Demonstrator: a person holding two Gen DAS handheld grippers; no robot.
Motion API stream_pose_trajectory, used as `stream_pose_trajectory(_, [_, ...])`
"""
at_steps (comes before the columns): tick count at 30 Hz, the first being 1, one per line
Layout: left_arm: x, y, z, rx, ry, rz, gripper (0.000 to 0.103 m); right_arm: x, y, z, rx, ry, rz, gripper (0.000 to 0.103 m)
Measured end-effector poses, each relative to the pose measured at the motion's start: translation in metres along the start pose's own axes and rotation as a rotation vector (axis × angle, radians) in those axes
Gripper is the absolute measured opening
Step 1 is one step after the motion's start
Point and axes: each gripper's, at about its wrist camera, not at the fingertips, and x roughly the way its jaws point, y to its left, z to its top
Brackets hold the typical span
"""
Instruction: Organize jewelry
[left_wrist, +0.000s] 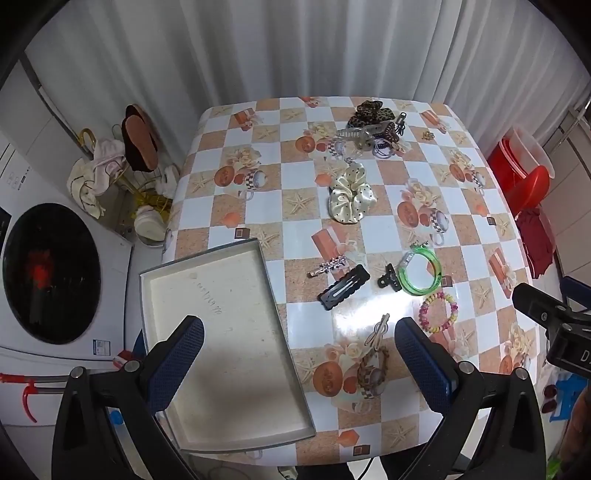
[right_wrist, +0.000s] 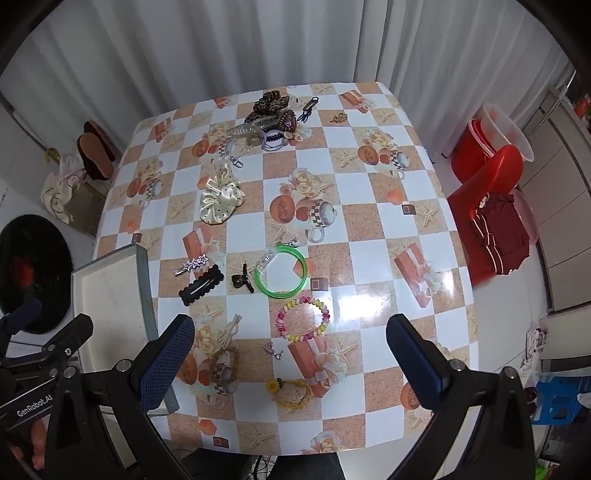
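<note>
Jewelry and hair pieces lie scattered on a checkered tablecloth. An empty shallow grey tray (left_wrist: 221, 288) (right_wrist: 142, 273) sits at the table's left front. A green bangle (left_wrist: 423, 273) (right_wrist: 282, 273), a beaded bracelet (left_wrist: 437, 312) (right_wrist: 303, 319), a black snap clip (left_wrist: 343, 288) (right_wrist: 201, 284), a star clip (right_wrist: 190, 264) and a small black claw clip (right_wrist: 242, 282) lie mid-table. A cream dotted scrunchie (left_wrist: 351, 199) (right_wrist: 221, 199) lies farther back. My left gripper (left_wrist: 299, 354) hangs open above the tray's right edge. My right gripper (right_wrist: 290, 354) is open above the beaded bracelet, holding nothing.
A pile of clips and hair ties (left_wrist: 373, 129) (right_wrist: 273, 118) sits at the far edge. A yellow flower tie (right_wrist: 291, 393) and a woven bracelet (right_wrist: 223, 365) lie near the front. A washing machine (left_wrist: 51, 273) stands left, red tubs (right_wrist: 491, 155) right, a curtain behind.
</note>
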Motion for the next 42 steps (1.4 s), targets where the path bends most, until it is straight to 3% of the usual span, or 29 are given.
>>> stream_pose_trajectory(28, [0.008,0.031,0.007,-0.006,0.013,0.000,0.103,0.000,0.006,0.001,0.001,-0.003,-0.003,0.103])
stream_pose_trajectory(31, [0.005,0.014,0.005,-0.004,0.010,-0.003,0.103,0.001,0.006,0.002,0.001,-0.002,-0.004,0.103])
stream_pose_trajectory(42, [0.008,0.043,0.001,-0.005,0.016,0.004,0.103,0.004,0.007,0.003,0.002,-0.002,-0.005,0.103])
